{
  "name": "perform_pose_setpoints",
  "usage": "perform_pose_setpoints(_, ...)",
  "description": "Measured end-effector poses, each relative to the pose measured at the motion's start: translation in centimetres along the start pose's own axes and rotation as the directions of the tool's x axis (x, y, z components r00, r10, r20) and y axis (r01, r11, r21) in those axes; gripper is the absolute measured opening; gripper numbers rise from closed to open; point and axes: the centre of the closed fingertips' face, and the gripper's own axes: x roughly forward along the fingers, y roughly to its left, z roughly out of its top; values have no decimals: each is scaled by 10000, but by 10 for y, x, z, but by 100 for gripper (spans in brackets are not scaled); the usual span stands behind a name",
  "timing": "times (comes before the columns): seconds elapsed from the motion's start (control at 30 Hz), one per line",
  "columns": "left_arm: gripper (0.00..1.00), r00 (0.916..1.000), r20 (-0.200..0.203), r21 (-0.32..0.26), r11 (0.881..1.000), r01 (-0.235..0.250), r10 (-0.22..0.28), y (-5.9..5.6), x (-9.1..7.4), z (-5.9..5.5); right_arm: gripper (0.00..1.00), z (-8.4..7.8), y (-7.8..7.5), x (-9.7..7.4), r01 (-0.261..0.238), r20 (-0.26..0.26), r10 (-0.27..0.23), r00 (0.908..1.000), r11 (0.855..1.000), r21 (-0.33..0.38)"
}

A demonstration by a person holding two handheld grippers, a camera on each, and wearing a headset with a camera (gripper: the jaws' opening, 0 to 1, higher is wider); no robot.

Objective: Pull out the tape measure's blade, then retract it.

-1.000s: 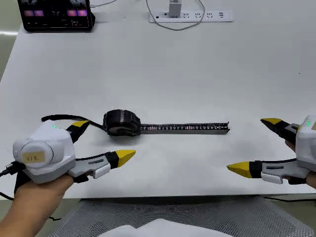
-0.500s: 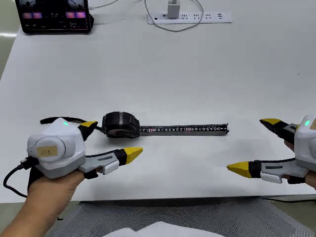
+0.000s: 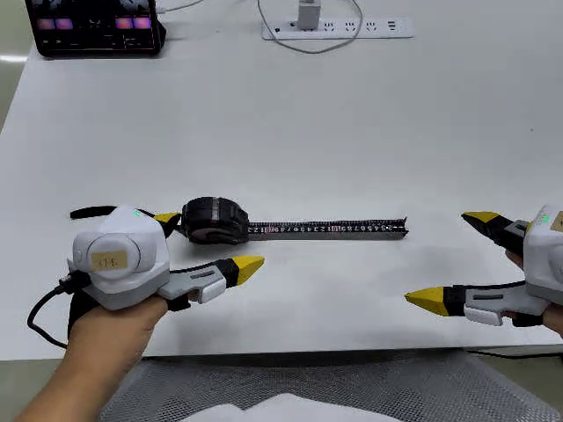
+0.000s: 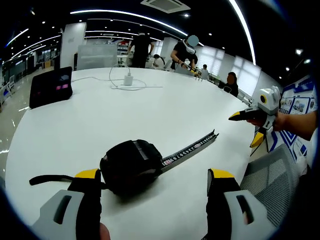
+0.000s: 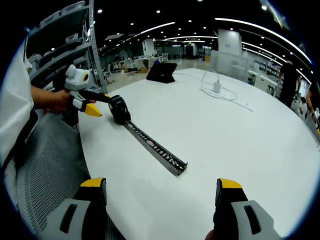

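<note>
The tape measure (image 3: 215,220) lies on the white table (image 3: 352,132) in the head view, toward the left of the near part. Its blade (image 3: 325,229) is drawn out flat to the right, and a black strap (image 3: 92,212) trails off to the left. The left gripper (image 3: 208,240) has its yellow-tipped jaws spread, one tip by the case's strap side and the other in front of the case, gripping nothing. The right gripper (image 3: 450,258) is well apart from the blade's hooked end, jaws wide and empty. A power strip (image 3: 339,29) and a dark tablet (image 3: 95,25) sit at the far edge.

In the left gripper view the case (image 4: 131,165) sits between the spread jaws, closer to the left one; I cannot tell if it touches.

In the right gripper view the jaws stand open, with the blade's hook end (image 5: 181,170) ahead of them and apart.

Pulling out looks done, so retracting is the step in hand. The next move likely calls for closing the left jaws on the case and freeing the blade, perhaps while guiding the hook end. The only holder is the case itself, with the rest of the blade presumably coiled inside.
</note>
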Motion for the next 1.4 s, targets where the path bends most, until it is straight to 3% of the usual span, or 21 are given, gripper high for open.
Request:
perform_pose_setpoints(0.67, 81, 9946, 447, -1022, 9908, -889, 938, 8, 10, 13, 79, 8, -18, 2, 55, -98, -62, 9999, 9976, -695)
perform_pose_setpoints(0.97, 76, 9852, 185, -1085, 9799, -1673, 1702, 14, 16, 8, 77, 16, -29, 4, 75, -126, -88, 9999, 9954, -953)
perform_pose_setpoints(1.03, 76, 9837, 258, -1342, 9757, -1733, 1782, 17, 18, 8, 77, 17, -31, 5, 67, -121, -79, 9999, 9952, -972)
perform_pose_setpoints(1.4, 72, 9722, 270, -1563, 9615, -2259, 2327, 24, 22, 6, 71, 20, -37, 11, -255, -306, 218, 9993, 9916, -1264)
